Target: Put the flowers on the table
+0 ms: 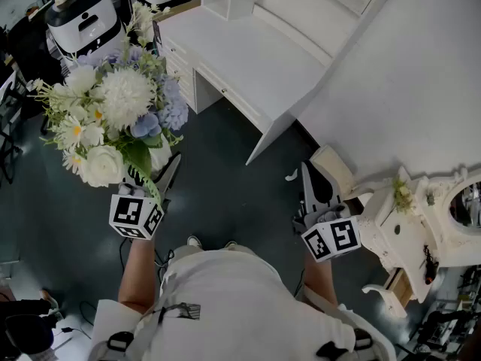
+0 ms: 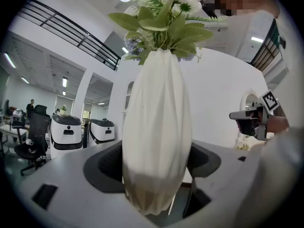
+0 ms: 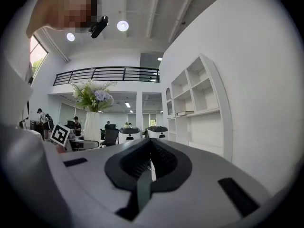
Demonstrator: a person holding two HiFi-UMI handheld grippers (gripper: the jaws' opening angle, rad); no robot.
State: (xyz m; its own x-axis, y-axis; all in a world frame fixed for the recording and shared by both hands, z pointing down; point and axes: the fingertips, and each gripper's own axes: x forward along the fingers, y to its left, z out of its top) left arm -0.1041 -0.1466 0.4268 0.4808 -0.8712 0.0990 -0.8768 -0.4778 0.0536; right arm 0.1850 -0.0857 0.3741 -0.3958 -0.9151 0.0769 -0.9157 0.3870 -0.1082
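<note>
A bouquet (image 1: pixel 113 115) of white and pale blue flowers stands upright in a ribbed white vase (image 2: pixel 156 137). My left gripper (image 1: pixel 150 183) is shut on the vase's lower body, with a dark pad pressed against each side, and holds it above the dark floor at the left. In the head view the flowers hide most of the vase. The white desk (image 1: pixel 240 51) lies ahead and to the right of the bouquet. At the right my right gripper (image 1: pixel 316 183) is shut and empty; in its own view the bouquet (image 3: pixel 92 95) shows far off at the left.
Two white machines (image 1: pixel 83 17) stand at the back left beyond the flowers. An ornate white dresser (image 1: pixel 406 224) with a round mirror stands close on the right. White open shelving (image 3: pixel 199 99) rises along the wall. A black office chair (image 2: pixel 31 137) is far left.
</note>
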